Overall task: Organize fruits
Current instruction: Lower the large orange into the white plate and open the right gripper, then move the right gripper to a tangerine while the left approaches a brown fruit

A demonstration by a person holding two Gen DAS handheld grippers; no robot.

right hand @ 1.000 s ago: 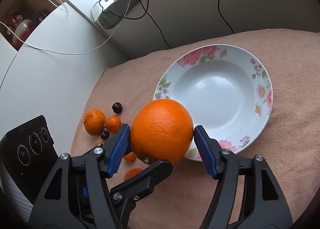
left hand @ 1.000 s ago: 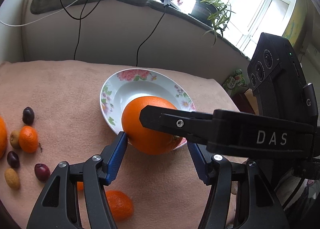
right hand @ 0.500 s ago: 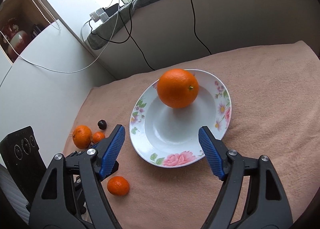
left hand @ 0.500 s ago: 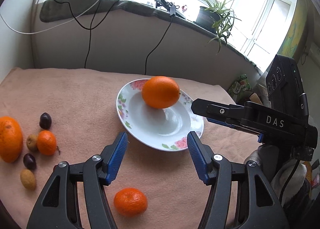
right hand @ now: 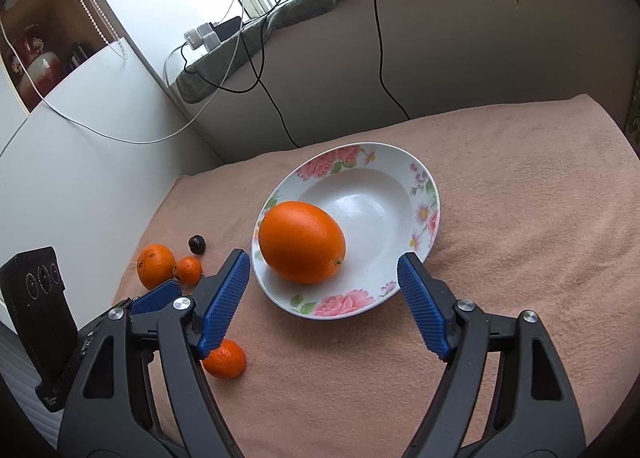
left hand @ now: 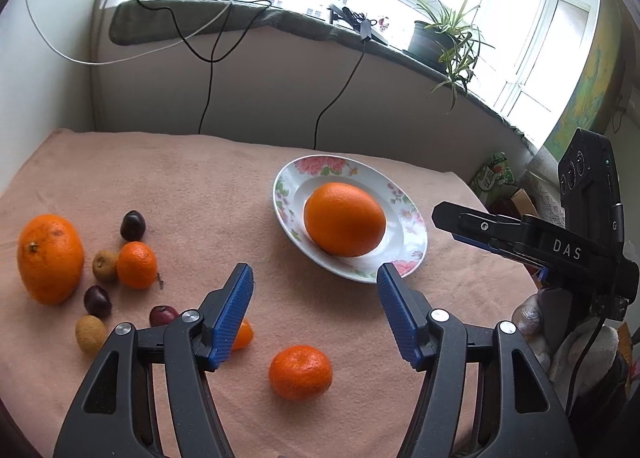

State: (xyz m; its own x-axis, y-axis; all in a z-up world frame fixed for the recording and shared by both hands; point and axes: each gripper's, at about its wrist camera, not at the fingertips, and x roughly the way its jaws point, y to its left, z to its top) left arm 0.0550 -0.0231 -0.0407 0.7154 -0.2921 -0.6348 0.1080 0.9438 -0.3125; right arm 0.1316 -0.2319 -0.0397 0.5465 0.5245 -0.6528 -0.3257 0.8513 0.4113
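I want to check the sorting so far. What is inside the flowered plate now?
One large orange lies inside the flowered plate, toward its left side. The rest of the white bowl is bare. What lies directly under the orange is covered and cannot be seen.

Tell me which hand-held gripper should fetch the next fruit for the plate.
Left. The left hand-held gripper is open with a mandarin just below its fingers and most loose fruit on its side; the right hand-held gripper hangs open over the plate.
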